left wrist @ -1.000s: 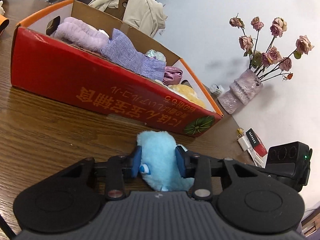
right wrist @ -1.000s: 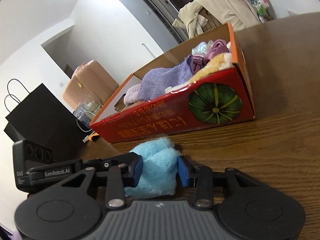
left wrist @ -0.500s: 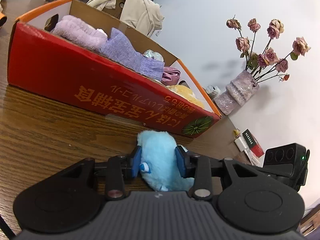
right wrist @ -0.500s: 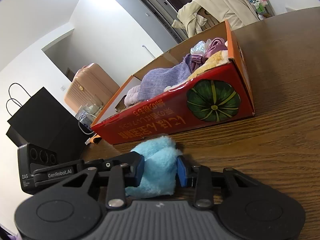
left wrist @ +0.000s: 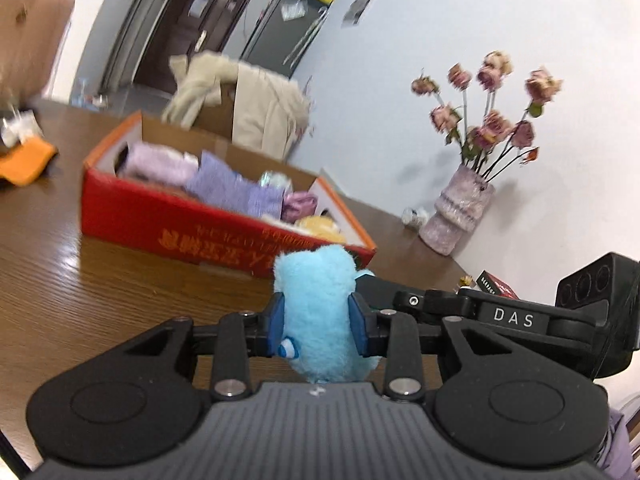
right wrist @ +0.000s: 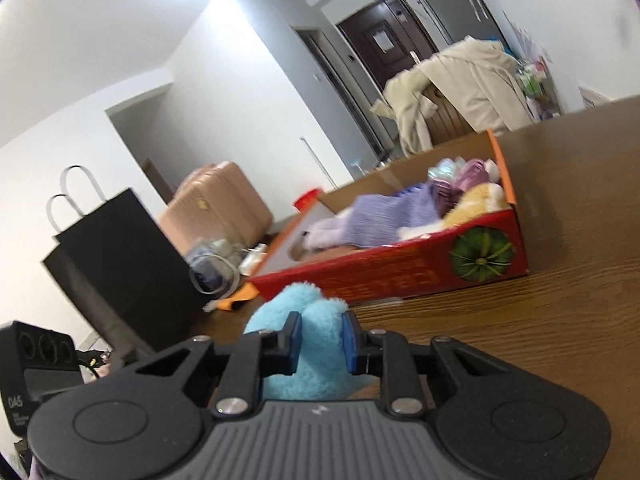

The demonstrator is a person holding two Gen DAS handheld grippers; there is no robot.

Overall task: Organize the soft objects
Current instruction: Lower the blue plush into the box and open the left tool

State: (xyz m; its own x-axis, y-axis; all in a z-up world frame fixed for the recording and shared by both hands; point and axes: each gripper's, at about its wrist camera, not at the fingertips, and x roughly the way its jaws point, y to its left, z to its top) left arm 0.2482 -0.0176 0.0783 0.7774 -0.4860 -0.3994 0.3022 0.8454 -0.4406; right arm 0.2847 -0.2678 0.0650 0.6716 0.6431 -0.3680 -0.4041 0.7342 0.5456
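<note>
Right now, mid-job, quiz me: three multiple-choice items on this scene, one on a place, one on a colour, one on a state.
1. Where is the vase of dried roses?
A. inside the red box
B. on the table by the white wall
C. on the floor

2. What colour is the plush toy between the claws?
A. light blue
B. yellow
C. purple

3. How is the plush toy held?
A. by the left claw alone
B. by neither claw
C. by both the left claw and the right claw

Answers: 1 B, it stands on the tabletop against the wall. 2 A, its fur is pale blue. 3 C, both closing claws' pads press into it.
</note>
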